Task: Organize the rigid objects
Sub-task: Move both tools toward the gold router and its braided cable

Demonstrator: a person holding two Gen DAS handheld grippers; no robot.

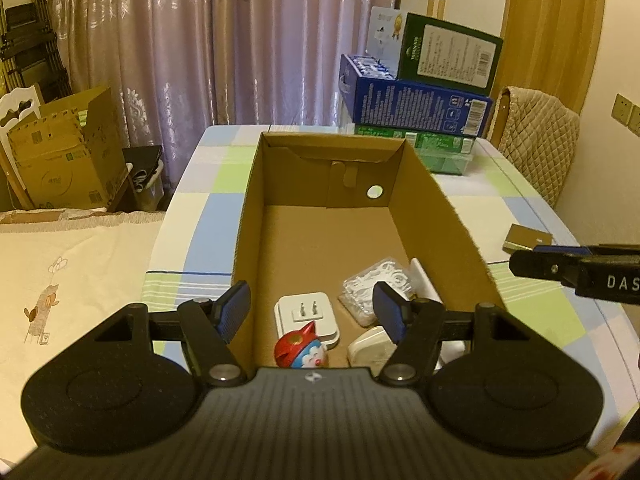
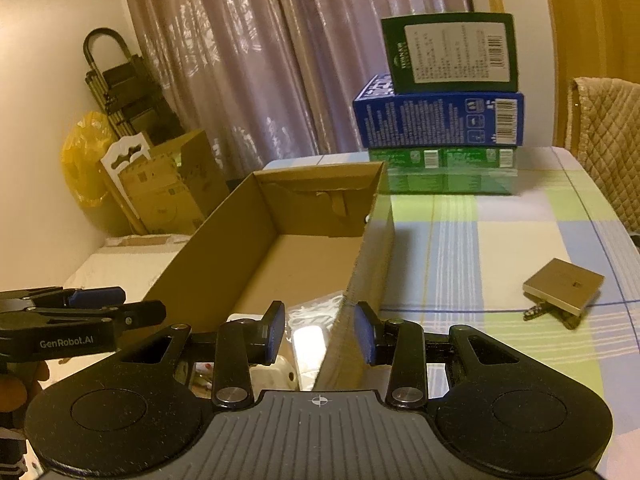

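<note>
Cardboard box [image 1: 320,236] sits open mid-counter [image 1: 208,208] on a checked cloth, its near end holding a white plug adapter [image 1: 306,314], a red-and-blue toy figure [image 1: 302,346] and a bag of white pieces [image 1: 374,288]. Above that end the left gripper [image 1: 314,312] hangs with jaws apart, gripping nothing. The right gripper [image 2: 320,334] straddles the box's right wall, jaws narrow, not touching it. A flat tan box [image 2: 564,286] lies near the counter's right edge; stacked cartons [image 2: 440,120] stand at the far edge.
</note>
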